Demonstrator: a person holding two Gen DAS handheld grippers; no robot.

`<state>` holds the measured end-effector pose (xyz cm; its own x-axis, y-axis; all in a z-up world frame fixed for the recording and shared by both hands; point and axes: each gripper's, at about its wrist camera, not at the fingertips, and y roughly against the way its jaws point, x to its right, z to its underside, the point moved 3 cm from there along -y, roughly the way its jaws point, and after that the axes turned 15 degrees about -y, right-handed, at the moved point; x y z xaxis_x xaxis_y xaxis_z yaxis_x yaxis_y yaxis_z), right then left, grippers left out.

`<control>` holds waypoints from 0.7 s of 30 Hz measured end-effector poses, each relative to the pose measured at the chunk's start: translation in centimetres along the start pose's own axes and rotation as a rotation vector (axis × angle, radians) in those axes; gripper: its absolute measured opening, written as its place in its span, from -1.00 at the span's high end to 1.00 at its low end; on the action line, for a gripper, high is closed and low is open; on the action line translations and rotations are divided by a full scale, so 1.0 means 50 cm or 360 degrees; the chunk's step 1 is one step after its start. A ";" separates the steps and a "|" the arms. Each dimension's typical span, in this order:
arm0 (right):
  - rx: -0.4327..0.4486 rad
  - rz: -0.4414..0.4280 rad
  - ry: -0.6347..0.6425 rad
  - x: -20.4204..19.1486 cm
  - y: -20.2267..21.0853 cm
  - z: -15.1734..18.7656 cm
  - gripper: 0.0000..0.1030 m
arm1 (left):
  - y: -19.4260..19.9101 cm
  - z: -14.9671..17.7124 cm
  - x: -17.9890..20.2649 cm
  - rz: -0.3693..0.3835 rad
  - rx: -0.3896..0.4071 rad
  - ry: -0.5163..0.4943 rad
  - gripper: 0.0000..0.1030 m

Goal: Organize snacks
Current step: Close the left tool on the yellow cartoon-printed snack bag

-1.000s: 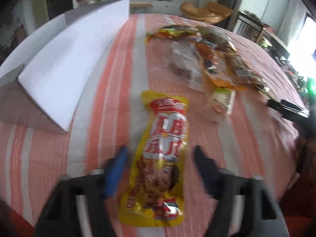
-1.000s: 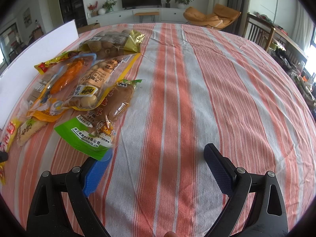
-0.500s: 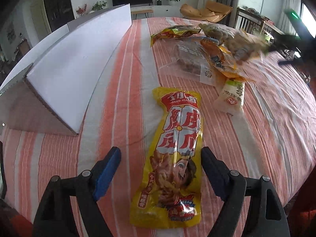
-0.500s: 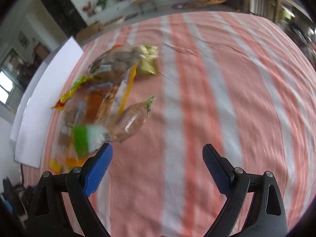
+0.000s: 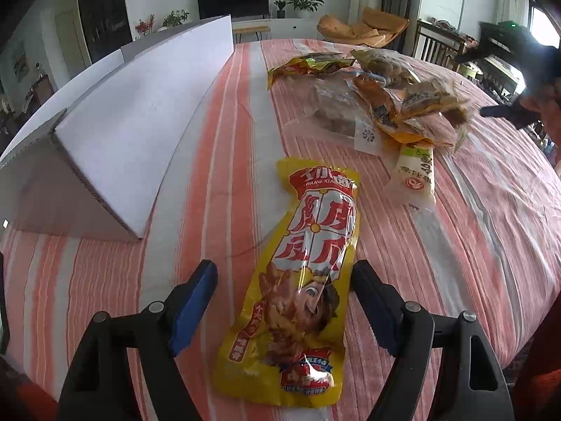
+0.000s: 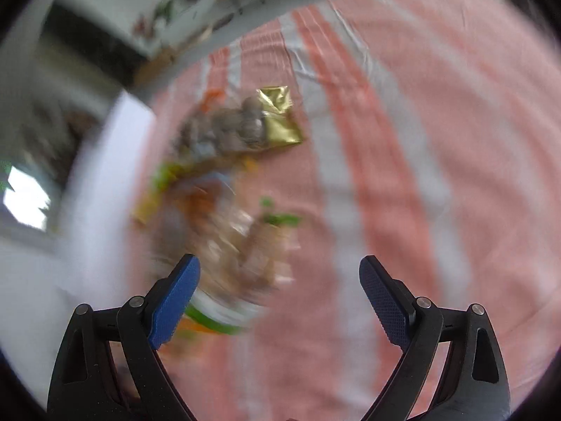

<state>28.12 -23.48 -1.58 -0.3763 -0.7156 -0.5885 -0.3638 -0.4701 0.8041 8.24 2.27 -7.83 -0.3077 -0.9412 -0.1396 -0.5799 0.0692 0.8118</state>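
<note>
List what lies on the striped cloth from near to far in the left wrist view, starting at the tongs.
Left tongs → long yellow snack packet lying between the open jaws → white sausage-shaped packet → clear bag of brown cubes → yellow-red foil packet at the far end of the pile.

Glossy yellow plastic pouch (image 5: 301,280) catches the light, crinkled film; the striped tablecloth (image 5: 455,263) looks woven cloth, matt and ribbed; white box (image 5: 140,122) shows matt card, a corrugated edge; gold foil packet (image 6: 278,119) gleams metallic.
</note>
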 end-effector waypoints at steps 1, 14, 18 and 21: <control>0.0026 -0.0051 -0.0107 0.001 -0.008 -0.010 -0.81 | 0.001 0.002 0.000 -0.0002 0.0012 -0.0004 -0.53; 0.0208 0.0678 0.0218 0.061 -0.018 -0.020 -0.78 | 0.004 0.008 -0.002 -0.0006 0.0027 -0.0005 -0.54; 0.0231 0.0602 0.0343 0.052 0.031 -0.008 -0.78 | 0.003 0.000 0.000 0.0012 0.0025 -0.0015 -0.33; 0.0154 0.0671 0.0614 0.008 0.000 0.025 -0.81 | 0.007 -0.007 0.008 0.0029 0.0019 -0.0043 -0.02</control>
<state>26.93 -23.12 -1.91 -0.1745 -0.9758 -0.1315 -0.3329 -0.0672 0.9406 8.17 1.82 -7.42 -0.3382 -0.9305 -0.1404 -0.5828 0.0900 0.8076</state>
